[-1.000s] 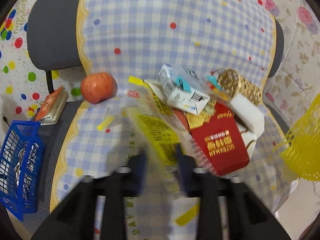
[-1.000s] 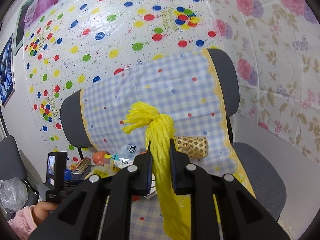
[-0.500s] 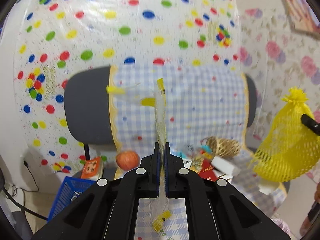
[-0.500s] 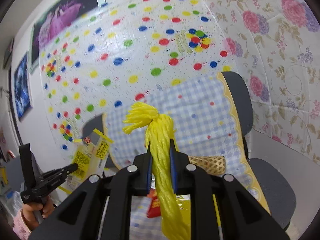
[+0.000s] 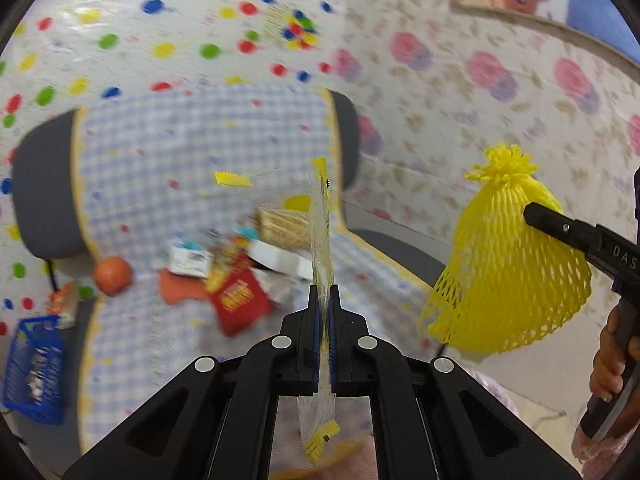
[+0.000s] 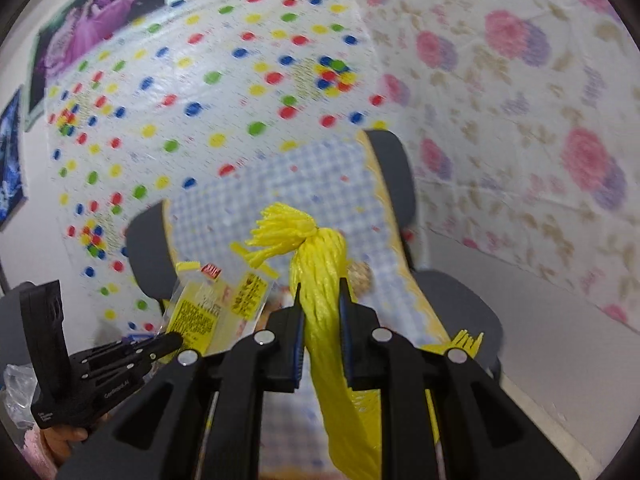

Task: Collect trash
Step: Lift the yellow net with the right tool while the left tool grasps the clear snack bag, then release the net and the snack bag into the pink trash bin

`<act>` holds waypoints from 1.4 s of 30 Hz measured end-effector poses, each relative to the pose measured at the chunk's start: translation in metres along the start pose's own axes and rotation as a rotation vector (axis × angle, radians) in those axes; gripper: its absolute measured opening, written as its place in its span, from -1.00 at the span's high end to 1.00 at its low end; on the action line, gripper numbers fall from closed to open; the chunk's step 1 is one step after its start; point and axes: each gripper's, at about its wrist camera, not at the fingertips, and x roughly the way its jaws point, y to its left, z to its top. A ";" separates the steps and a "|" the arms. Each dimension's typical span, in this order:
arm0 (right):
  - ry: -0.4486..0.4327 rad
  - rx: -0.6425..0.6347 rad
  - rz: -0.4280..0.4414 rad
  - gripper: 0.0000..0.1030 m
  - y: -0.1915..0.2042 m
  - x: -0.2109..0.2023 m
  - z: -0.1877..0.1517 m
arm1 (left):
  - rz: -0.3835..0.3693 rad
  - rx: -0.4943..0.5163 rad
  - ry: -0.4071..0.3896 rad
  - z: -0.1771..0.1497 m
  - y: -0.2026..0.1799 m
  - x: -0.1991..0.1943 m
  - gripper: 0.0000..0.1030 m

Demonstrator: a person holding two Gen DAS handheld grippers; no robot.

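Note:
My left gripper [image 5: 324,292] is shut on a clear plastic wrapper with yellow print [image 5: 321,236], held edge-on in the air above the chair. The wrapper also shows in the right wrist view [image 6: 212,308], at the tip of the left gripper [image 6: 172,342]. My right gripper [image 6: 319,294] is shut on a yellow net bag [image 6: 320,280] that hangs down from it. The net bag also shows at the right of the left wrist view [image 5: 508,268], open side down, held by the right gripper [image 5: 536,214]. More trash lies on the chair seat: a red packet [image 5: 236,300] and a white carton [image 5: 188,258].
The chair [image 5: 44,208] wears a blue checked cloth [image 5: 168,152]. An apple [image 5: 113,275] and a woven basket [image 5: 282,224] sit on the seat. A blue crate [image 5: 32,364] stands at the lower left. Dotted and floral walls stand behind.
My left gripper lifted the wrapper off the seat and has swung right, toward the net bag. The right gripper has kept hold of the net bag, which now looks closer to the wrapper.

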 end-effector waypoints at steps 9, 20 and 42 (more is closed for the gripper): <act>0.129 0.128 -0.259 0.70 -0.069 -0.031 -0.085 | -0.197 0.140 0.103 -0.051 -0.098 0.039 0.93; 0.266 0.331 -0.283 -0.04 -0.143 -0.003 -0.154 | -0.227 0.178 0.213 -0.070 -0.128 0.069 0.92; 0.106 0.231 -0.284 -0.18 -0.136 -0.046 -0.095 | -0.235 0.187 0.297 -0.074 -0.135 0.108 -0.01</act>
